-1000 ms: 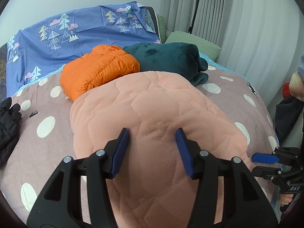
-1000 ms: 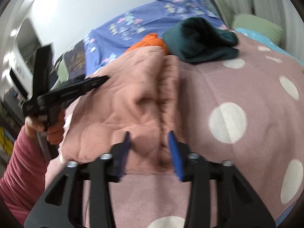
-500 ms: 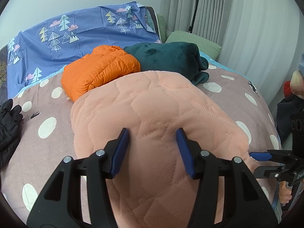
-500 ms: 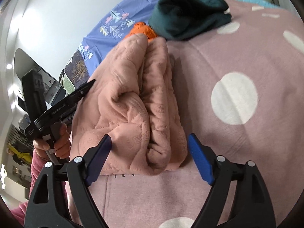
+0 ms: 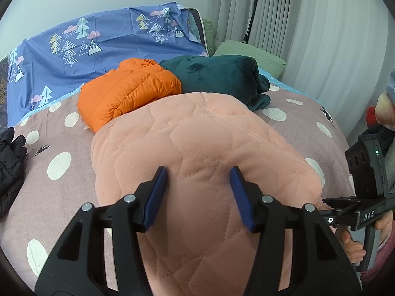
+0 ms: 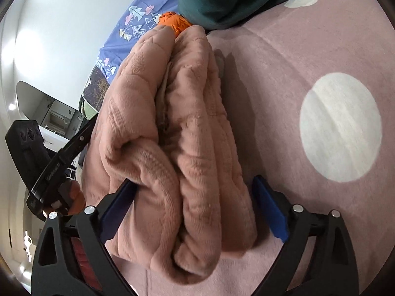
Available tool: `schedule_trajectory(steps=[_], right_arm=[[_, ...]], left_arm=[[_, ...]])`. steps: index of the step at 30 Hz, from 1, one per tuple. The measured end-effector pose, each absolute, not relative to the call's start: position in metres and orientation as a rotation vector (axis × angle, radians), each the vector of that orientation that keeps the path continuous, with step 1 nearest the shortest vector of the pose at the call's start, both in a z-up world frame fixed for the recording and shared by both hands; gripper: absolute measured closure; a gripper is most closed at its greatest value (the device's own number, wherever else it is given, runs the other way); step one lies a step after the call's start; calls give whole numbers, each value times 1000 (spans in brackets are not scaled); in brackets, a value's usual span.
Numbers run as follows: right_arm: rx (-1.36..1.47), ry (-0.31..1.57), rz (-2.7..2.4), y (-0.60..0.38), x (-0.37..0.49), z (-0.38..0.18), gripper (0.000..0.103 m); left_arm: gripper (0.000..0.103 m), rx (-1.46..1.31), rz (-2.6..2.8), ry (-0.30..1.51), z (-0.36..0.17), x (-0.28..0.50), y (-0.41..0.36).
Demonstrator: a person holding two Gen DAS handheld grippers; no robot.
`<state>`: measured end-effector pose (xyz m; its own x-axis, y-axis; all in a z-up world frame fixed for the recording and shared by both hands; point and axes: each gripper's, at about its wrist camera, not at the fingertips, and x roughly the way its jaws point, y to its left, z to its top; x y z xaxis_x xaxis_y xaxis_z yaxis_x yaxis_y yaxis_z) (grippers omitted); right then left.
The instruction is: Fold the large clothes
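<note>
Pink garment lay folded in thick layers on the bed; both hand-held grippers, left and right, spread wide; likely only tidying remained.

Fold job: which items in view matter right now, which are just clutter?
In play:
pink jacket
left tongs, open over it
right tongs, open astride its folded edge

Lying about:
orange jacket
green fleece
black garment
blue sheet
pillow

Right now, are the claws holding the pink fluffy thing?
No. Both claws are open: the right claw straddles the folded pink jacket's end, the left claw hovers above it.
</note>
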<state>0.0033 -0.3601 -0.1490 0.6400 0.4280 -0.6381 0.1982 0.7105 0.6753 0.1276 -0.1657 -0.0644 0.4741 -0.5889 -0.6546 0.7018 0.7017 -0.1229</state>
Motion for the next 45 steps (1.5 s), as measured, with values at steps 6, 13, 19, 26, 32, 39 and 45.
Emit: schedule_trajectory(steps=[6, 13, 19, 26, 32, 39, 45], right_arm=[[765, 883, 136, -358, 2, -147, 15], [742, 871, 135, -355, -7, -146, 25], [734, 869, 133, -352, -12, -147, 25], [720, 869, 123, -347, -12, -145, 24], [734, 881, 123, -346, -9, -144, 23], [732, 878, 121, -348, -8, -146, 21], [731, 878, 121, -347, -7, -146, 21]], left_arm=[[43, 140, -814, 736, -65, 133, -162], [33, 135, -814, 724, -62, 133, -162], [13, 55, -694, 700, -56, 142, -138], [2, -244, -727, 923, -95, 191, -101], [2, -260, -788, 982, -106, 206, -108], [2, -245, -805, 1004, -107, 222, -114], [2, -261, -819, 1043, -110, 244, -124]])
